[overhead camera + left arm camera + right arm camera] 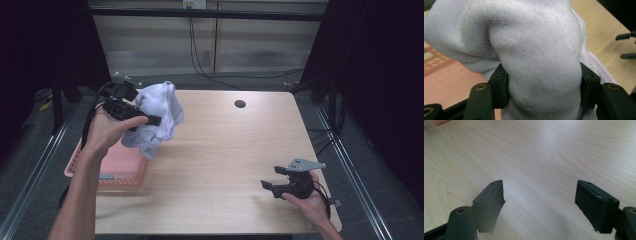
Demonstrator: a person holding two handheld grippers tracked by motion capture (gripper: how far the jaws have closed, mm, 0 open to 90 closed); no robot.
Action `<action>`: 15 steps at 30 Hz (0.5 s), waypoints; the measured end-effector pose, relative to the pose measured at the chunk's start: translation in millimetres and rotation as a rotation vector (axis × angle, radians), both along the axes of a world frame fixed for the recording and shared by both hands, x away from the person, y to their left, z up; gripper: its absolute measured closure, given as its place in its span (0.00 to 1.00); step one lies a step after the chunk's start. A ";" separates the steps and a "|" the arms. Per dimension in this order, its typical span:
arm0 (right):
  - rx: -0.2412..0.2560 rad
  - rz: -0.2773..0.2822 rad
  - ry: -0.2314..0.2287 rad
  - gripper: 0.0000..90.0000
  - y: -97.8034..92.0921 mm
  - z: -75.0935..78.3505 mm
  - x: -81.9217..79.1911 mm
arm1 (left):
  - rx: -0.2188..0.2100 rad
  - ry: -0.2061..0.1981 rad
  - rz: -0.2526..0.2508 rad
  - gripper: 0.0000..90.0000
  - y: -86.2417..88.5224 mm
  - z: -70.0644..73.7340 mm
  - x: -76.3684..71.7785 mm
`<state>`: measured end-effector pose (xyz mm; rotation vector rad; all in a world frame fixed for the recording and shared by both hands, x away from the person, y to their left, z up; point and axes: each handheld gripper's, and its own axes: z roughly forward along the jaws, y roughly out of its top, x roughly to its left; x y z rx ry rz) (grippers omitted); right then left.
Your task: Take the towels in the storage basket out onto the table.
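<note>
From the high view the left gripper (131,111) lifts a white cloth (159,116) above the pink basket (122,162) (right gripper (274,180) far off), its own view shows jaws pinching a fold, the right gripper view spread jaws over bare table (544,157).

High view overhead, gripper views close, table (225,150) shared

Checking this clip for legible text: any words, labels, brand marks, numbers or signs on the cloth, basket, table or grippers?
None can be read.
White cloth, held in the left gripper: plain weave, no tag or print showing.
Pink basket: a small pale patch on its front wall, too small to read.
Table: bare wood grain and a dark round hole.
Right gripper: no marking legible.
</note>
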<state>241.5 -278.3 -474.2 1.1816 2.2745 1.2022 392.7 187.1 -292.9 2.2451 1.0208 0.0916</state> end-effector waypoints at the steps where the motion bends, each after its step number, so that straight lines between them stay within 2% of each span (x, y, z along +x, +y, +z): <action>1: -0.001 0.001 -0.001 0.25 -0.1 -0.2 0.0 | 0.018 0.010 -0.008 0.44 -8.0 -2.7 0.5; 2: -0.001 0.001 -0.001 0.25 -0.1 -0.2 0.0 | 0.018 0.010 -0.008 0.44 -8.0 -2.7 0.5; 3: -0.001 0.001 0.000 0.25 0.1 -0.1 -0.1 | 0.031 0.011 -0.019 0.44 -15.2 -5.1 0.4; 6: -0.002 0.002 0.000 0.25 0.0 -0.3 -0.2 | 0.027 0.036 -0.064 0.44 -32.8 -14.0 -0.2; 9: -0.001 0.001 0.004 0.25 0.0 -0.4 0.0 | 0.035 0.038 -0.082 0.44 -45.7 -21.0 -2.9; 11: -0.005 0.002 0.004 0.25 0.1 -0.5 0.0 | 0.027 0.046 -0.099 0.44 -58.6 -30.5 -7.1; 12: -0.006 0.004 0.003 0.25 0.4 -0.6 -0.1 | 0.007 0.052 -0.129 0.43 -68.6 -43.1 -10.2; 13: -0.007 0.005 0.003 0.25 0.5 -0.6 -0.2 | 0.007 0.067 -0.134 0.43 -75.5 -51.9 -12.1; 14: -0.007 0.005 0.003 0.25 0.5 -0.6 -0.2 | 0.007 0.067 -0.134 0.43 -75.5 -51.9 -12.1; 15: -0.008 0.004 0.004 0.25 0.6 -0.6 -0.3 | 0.021 0.078 -0.151 0.43 -86.8 -65.5 -14.8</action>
